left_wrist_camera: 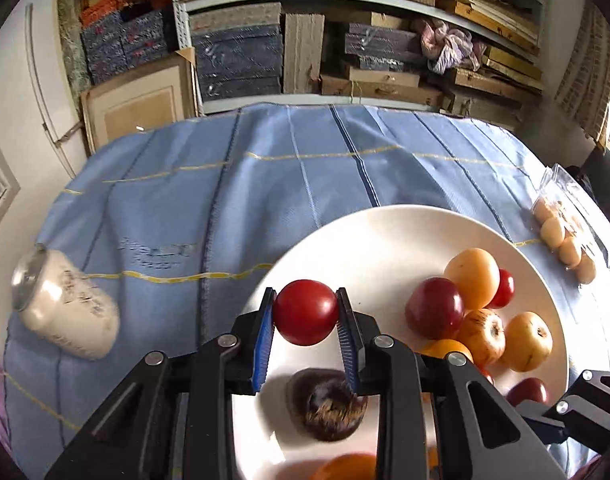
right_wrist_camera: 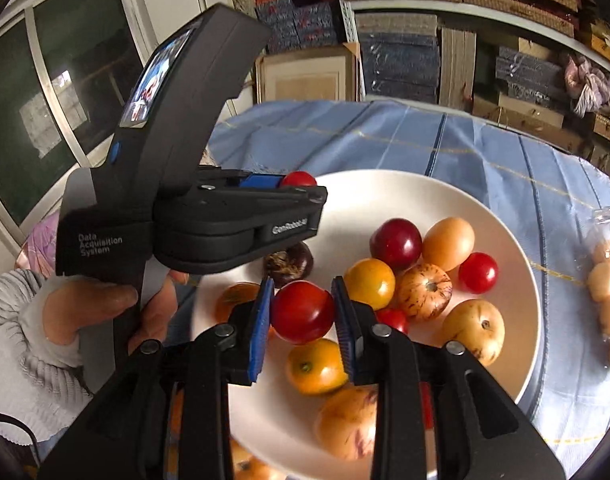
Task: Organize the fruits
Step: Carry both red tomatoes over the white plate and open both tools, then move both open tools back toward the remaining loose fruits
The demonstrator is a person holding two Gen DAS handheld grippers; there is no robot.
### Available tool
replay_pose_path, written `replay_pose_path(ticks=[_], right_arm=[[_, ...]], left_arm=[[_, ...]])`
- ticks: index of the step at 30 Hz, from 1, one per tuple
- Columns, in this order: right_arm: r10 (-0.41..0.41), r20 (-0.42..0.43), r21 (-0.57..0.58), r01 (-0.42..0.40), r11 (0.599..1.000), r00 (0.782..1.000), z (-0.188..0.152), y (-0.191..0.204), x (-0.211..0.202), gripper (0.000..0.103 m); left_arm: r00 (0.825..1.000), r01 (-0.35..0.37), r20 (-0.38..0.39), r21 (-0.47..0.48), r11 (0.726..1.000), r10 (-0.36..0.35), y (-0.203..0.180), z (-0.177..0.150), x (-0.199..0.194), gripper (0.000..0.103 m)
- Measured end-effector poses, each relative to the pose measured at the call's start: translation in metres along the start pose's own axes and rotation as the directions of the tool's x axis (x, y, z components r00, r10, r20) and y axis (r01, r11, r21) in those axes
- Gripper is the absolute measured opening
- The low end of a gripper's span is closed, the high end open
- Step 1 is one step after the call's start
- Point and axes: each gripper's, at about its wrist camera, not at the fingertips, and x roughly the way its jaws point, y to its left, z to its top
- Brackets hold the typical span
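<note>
A white plate [left_wrist_camera: 369, 240] on the blue tablecloth holds several red, yellow and orange fruits. My left gripper [left_wrist_camera: 306, 312] is shut on a red fruit [left_wrist_camera: 305, 311] and holds it above the plate's left part, over a dark brown fruit [left_wrist_camera: 327, 408]. My right gripper [right_wrist_camera: 302, 312] is shut on another red fruit [right_wrist_camera: 301, 311] above the plate [right_wrist_camera: 385, 196]. The left gripper also shows in the right wrist view [right_wrist_camera: 299, 182], at the plate's far left, with its red fruit [right_wrist_camera: 299, 179] partly hidden. A cluster of fruits [right_wrist_camera: 425, 276] lies on the plate's right half.
A pale drink can [left_wrist_camera: 65, 308] lies on its side on the cloth at the left. A clear bag of small pale fruits [left_wrist_camera: 565, 236] sits at the right table edge; it also shows in the right wrist view [right_wrist_camera: 609, 292]. Shelves of stacked boxes stand behind the table.
</note>
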Motion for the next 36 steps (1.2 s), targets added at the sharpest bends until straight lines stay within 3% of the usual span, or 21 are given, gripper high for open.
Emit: replay_pose_path(ticks=[3, 5, 6, 8, 14, 16, 19, 22, 26, 29, 33, 36], right_arm=[[0.001, -0.013, -0.004, -0.001, 1.0, 1.0, 0.0, 0.002, 0.008, 0.03], [0.001, -0.016, -0.005, -0.001, 1.0, 1.0, 0.003, 0.001, 0.013, 0.038], [0.0, -0.01, -0.005, 0.0, 1.0, 1.0, 0.002, 0.002, 0.013, 0.046], [-0.005, 0.008, -0.003, 0.005, 1.0, 1.0, 0.001, 0.004, 0.007, 0.047], [-0.02, 0.077, -0.004, 0.021, 1.0, 0.997, -0.009, 0.015, -0.041, 0.048], [-0.049, 0.125, -0.01, 0.05, 0.999, 0.991, -0.016, 0.023, -0.066, 0.069], [-0.082, 0.208, -0.045, 0.094, 0.995, 0.975, -0.039, 0.038, -0.103, 0.084], [-0.088, 0.255, -0.044, 0.102, 0.994, 0.963, -0.07, 0.047, -0.13, 0.092], [-0.114, 0.308, -0.041, 0.133, 0.99, 0.944, -0.117, 0.057, -0.145, 0.095], [-0.149, 0.337, -0.024, 0.167, 0.986, 0.929, -0.146, 0.058, -0.149, 0.095], [-0.181, 0.311, 0.039, 0.178, 0.983, 0.933, -0.157, 0.038, -0.147, 0.096], [-0.194, 0.289, 0.11, 0.168, 0.98, 0.938, -0.159, 0.02, -0.147, 0.097]], left_arm=[[1.0, 0.001, -0.012, -0.004, 1.0, -0.001, -0.001, -0.003, 0.007, 0.031], [1.0, 0.002, -0.016, -0.003, 1.0, -0.002, -0.002, -0.004, 0.007, 0.033], [1.0, 0.001, -0.013, -0.005, 1.0, -0.001, -0.002, -0.004, 0.006, 0.034], [1.0, -0.003, -0.005, -0.002, 1.0, 0.003, -0.003, -0.005, 0.0, 0.04], [0.998, -0.035, 0.046, -0.024, 0.999, 0.036, 0.008, -0.018, -0.044, 0.04], [0.997, -0.043, 0.065, -0.034, 0.999, 0.045, 0.01, -0.027, -0.063, 0.044], [0.99, -0.063, 0.122, -0.052, 0.997, 0.069, 0.01, -0.056, -0.105, 0.075], [0.986, -0.062, 0.155, -0.026, 0.998, 0.065, 0.002, -0.092, -0.136, 0.075], [0.983, -0.056, 0.176, -0.016, 0.998, 0.058, -0.011, -0.14, -0.158, 0.085], [0.978, -0.075, 0.196, 0.008, 0.997, 0.072, -0.024, -0.166, -0.165, 0.086], [0.964, -0.14, 0.235, 0.05, 0.989, 0.124, -0.042, -0.198, -0.165, 0.086], [0.969, -0.125, 0.225, 0.082, 0.989, 0.103, -0.046, -0.209, -0.158, 0.086]])
